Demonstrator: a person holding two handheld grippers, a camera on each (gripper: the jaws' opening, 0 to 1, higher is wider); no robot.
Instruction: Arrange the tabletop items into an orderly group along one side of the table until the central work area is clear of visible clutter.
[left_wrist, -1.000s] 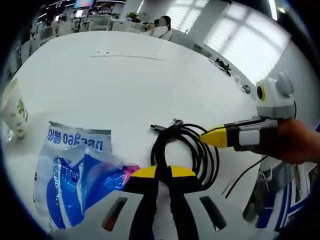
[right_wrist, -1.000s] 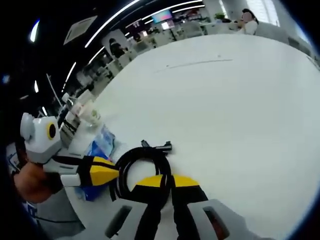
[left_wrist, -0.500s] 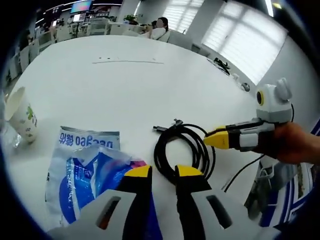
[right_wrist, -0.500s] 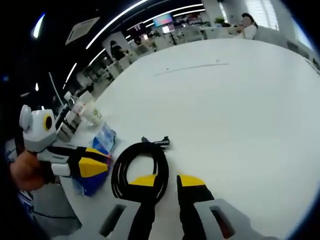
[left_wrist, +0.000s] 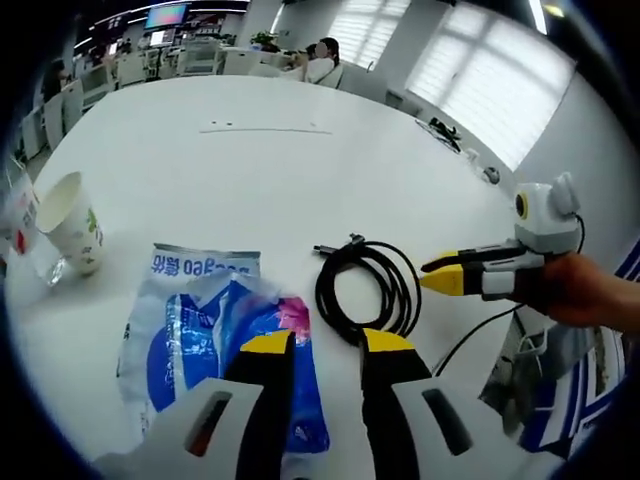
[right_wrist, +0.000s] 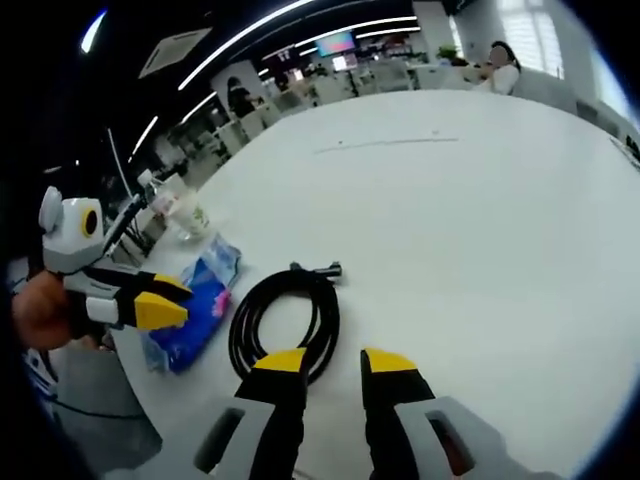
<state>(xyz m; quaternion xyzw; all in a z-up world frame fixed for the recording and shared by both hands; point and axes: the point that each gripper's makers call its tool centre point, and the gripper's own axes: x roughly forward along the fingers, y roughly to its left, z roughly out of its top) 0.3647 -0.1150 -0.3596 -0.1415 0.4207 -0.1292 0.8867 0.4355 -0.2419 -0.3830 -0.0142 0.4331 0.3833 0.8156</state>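
A coiled black cable (left_wrist: 403, 290) lies on the white table (left_wrist: 250, 160), just ahead of my left gripper (left_wrist: 328, 345), which is open with nothing between its yellow-tipped jaws. To the cable's left lies a crumpled blue and white plastic bag (left_wrist: 200, 330), partly under the left jaw. A paper cup (left_wrist: 75, 222) stands further left. My right gripper (left_wrist: 440, 273) comes in from the right, level with the coil. In the right gripper view the cable (right_wrist: 325, 315) lies in front of my open right gripper (right_wrist: 335, 362). The bag (right_wrist: 195, 305) and the open left gripper (right_wrist: 165, 298) are to its left.
The table's far half is bare white surface (right_wrist: 450, 200). Its rounded edge runs close behind the right gripper, with a thin dark wire (left_wrist: 480, 345) hanging there. A clear bottle and the cup (right_wrist: 190, 222) stand near the left edge. Seated people (left_wrist: 320, 62) and desks are far behind.
Both grippers, shut at the cable coil a second ago, have opened and drawn back from it. The coil now lies loose on the table.
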